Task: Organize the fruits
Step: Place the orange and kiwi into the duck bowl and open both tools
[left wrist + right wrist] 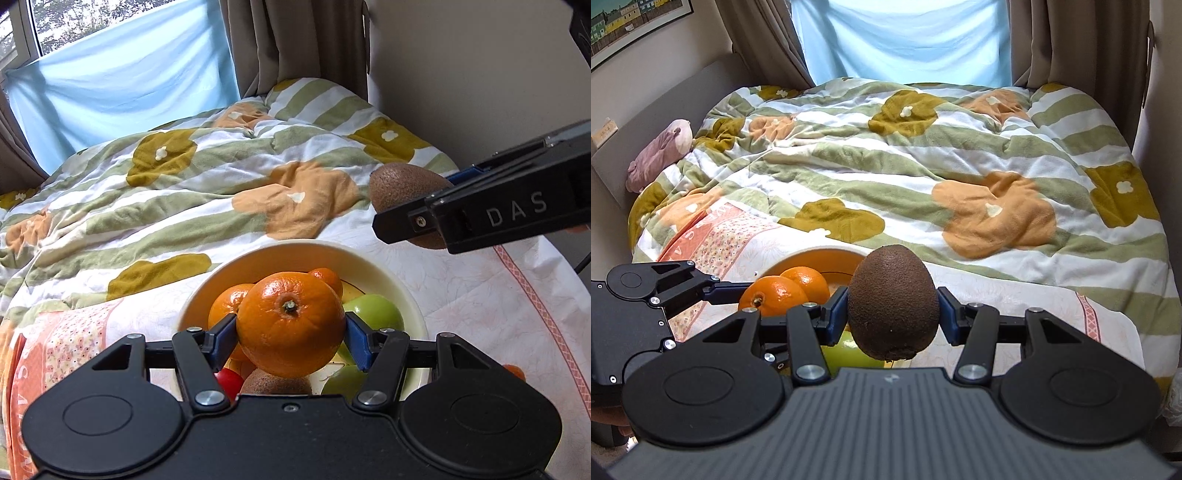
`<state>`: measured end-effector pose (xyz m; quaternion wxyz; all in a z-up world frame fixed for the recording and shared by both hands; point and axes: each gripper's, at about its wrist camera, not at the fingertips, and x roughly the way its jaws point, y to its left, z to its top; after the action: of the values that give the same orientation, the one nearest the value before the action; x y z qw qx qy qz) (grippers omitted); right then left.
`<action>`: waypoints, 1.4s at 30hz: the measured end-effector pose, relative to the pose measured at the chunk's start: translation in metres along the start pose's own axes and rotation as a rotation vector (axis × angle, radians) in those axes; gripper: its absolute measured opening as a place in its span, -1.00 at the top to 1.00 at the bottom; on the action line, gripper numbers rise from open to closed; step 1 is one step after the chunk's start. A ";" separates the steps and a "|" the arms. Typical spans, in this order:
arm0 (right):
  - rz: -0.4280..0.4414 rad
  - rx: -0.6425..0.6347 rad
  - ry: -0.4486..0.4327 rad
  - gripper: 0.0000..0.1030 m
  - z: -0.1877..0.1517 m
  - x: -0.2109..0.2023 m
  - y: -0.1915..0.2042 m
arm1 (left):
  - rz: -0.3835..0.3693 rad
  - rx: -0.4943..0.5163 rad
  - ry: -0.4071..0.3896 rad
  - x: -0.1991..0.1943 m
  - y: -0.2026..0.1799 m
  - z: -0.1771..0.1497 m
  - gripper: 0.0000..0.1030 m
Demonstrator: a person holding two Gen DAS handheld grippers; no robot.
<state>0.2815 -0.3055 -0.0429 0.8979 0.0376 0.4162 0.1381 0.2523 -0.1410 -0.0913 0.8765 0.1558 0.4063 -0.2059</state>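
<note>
My left gripper (291, 334) is shut on an orange (291, 325), held stem-up just above a cream bowl (373, 264). The bowl holds more oranges (226, 304), green apples (375, 312), a kiwi (275, 384) and something red (228, 380). My right gripper (893, 308) is shut on a brown kiwi (893, 306), blue pads pressing its sides. In the left wrist view that kiwi (402, 184) hangs above the bowl's right side in the right gripper (424, 206). The right wrist view shows the left gripper (713, 290), its orange (774, 297) and the bowl (816, 254) at lower left.
The bowl rests on a white and pink patterned cloth (480, 295) at the foot of a bed with a flowered, green-striped quilt (905, 158). A small orange fruit (515, 371) lies on the cloth right of the bowl. A pink plush toy (661, 151) lies at the bed's left edge.
</note>
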 end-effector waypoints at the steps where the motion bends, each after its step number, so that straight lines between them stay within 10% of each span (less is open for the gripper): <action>1: 0.007 -0.001 0.006 -0.26 0.001 0.004 -0.002 | 0.004 0.008 0.005 0.002 -0.001 0.000 -0.27; 5: 0.024 -0.011 0.024 -0.26 0.005 0.016 -0.005 | 0.001 0.004 0.020 0.007 -0.002 -0.003 -0.29; 9: 0.039 -0.020 0.037 -0.26 0.010 0.027 -0.007 | -0.002 -0.010 -0.006 0.000 -0.001 -0.001 -0.83; 35: 0.194 -0.101 0.149 -0.27 0.043 0.101 0.024 | 0.019 -0.118 0.011 -0.017 0.026 -0.010 -0.83; 38: 0.205 -0.082 0.153 -0.34 0.043 0.105 0.023 | 0.021 -0.121 0.013 -0.017 0.028 -0.010 -0.83; 42: 0.250 -0.029 0.145 -1.00 0.045 0.104 0.019 | 0.026 -0.120 0.016 -0.019 0.028 -0.011 -0.83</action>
<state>0.3760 -0.2563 -0.0868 0.8419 0.0661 0.4699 0.2570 0.2477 -0.1074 -0.0799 0.8836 0.1100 0.4228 -0.1687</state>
